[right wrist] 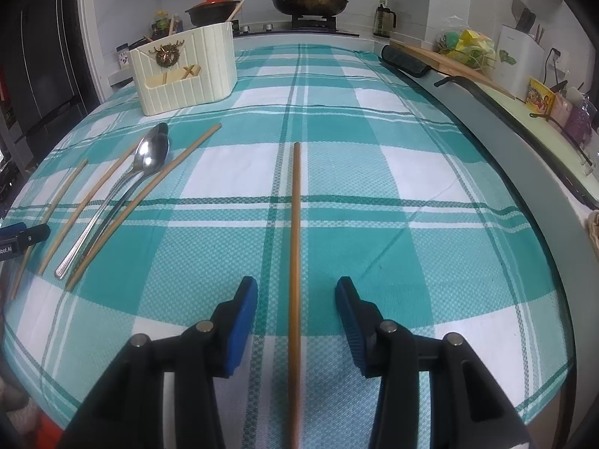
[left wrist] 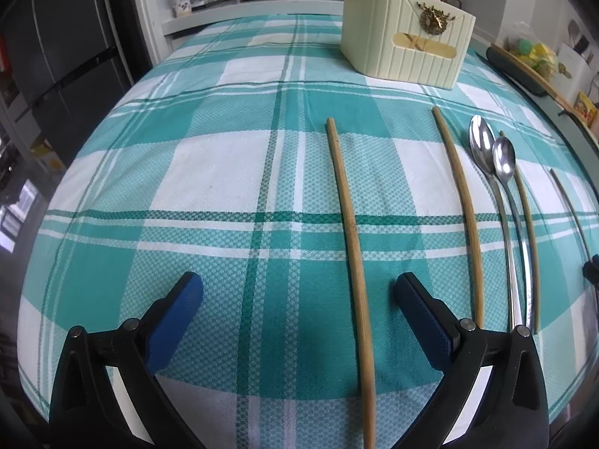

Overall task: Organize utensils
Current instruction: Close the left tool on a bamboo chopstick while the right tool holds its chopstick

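My left gripper stands open wide low over the checked cloth. A bamboo chopstick lies on the cloth between its blue pads, nearer the right pad, touching neither. Right of it lie another chopstick, two steel spoons side by side, and two more chopsticks. My right gripper is open, its pads either side of a single chopstick on the cloth with a gap on each side. A cream utensil holder stands at the far end, with chopsticks in it.
The teal and white cloth covers the counter. A stove with a pan and a clay pot sits behind. A cutting board and clutter line the right edge. The left gripper's tip shows at the right wrist view's left side.
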`<state>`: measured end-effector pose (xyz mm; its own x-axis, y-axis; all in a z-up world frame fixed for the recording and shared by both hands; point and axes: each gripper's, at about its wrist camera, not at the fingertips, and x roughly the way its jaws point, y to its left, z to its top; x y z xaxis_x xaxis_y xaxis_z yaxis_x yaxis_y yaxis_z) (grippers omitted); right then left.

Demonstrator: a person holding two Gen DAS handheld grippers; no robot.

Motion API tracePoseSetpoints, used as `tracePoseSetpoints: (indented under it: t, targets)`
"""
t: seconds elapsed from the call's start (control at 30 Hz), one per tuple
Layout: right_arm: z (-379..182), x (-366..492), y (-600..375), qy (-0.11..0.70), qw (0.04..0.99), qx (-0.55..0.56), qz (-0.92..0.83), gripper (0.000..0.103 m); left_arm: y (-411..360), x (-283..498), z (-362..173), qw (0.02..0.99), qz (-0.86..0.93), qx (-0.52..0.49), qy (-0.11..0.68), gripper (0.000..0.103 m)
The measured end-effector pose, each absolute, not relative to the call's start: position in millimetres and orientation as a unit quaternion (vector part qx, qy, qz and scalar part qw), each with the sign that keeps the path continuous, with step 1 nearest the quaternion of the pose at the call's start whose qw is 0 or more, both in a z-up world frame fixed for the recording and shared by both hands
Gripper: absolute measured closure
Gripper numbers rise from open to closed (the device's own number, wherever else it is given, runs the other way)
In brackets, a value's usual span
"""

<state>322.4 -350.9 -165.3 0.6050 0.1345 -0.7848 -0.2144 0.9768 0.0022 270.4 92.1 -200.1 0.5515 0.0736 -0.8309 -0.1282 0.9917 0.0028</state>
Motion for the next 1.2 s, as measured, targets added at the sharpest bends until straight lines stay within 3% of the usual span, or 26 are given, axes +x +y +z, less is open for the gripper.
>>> tracePoseSetpoints:
  t: [0.27, 0.53, 0.73, 0.87, 0.93, 0.97, 1.0, 1.03, 1.2]
  targets:
    - [-162, 333, -355, 0.465, 0.876, -0.043, 0.121, 0.058, 99, 281, -196, 0.871, 0.013, -0.023, 0.491, 0.002]
    - [-159, 374, -357, 0.512, 0.843, -0.043, 0.159, 0.058, 109, 332, -187, 0.843, -0.040, -0.037, 0.535, 0.015]
    - [-159, 420, -338, 0.529, 0.828, -0.081, 0.168, 0.059, 94, 369, -187, 0.829, -0.035, 0.009, 0.558, 0.032]
    - [-159, 449, -326, 0.535, 0.822, -0.098, 0.166, 0.065, 84, 386, -187, 0.823, -0.037, 0.025, 0.566, 0.046]
    - [-159, 461, -321, 0.536, 0.823, -0.101, 0.160, 0.075, 82, 390, -185, 0.824, -0.038, 0.023, 0.565, 0.069]
    - [-159, 467, -320, 0.538, 0.823, -0.099, 0.155, 0.086, 81, 392, -184, 0.825, -0.037, 0.024, 0.564, 0.088]
    - [-159, 472, -320, 0.538, 0.824, -0.098, 0.147, 0.090, 81, 393, -183, 0.825, -0.035, 0.024, 0.563, 0.096]
    - [-158, 475, -321, 0.538, 0.825, -0.094, 0.144, 0.096, 82, 394, -183, 0.827, -0.033, 0.020, 0.560, 0.097]
    - [-151, 477, -328, 0.530, 0.835, -0.052, 0.142, 0.097, 88, 380, -156, 0.856, -0.035, -0.010, 0.516, 0.099]
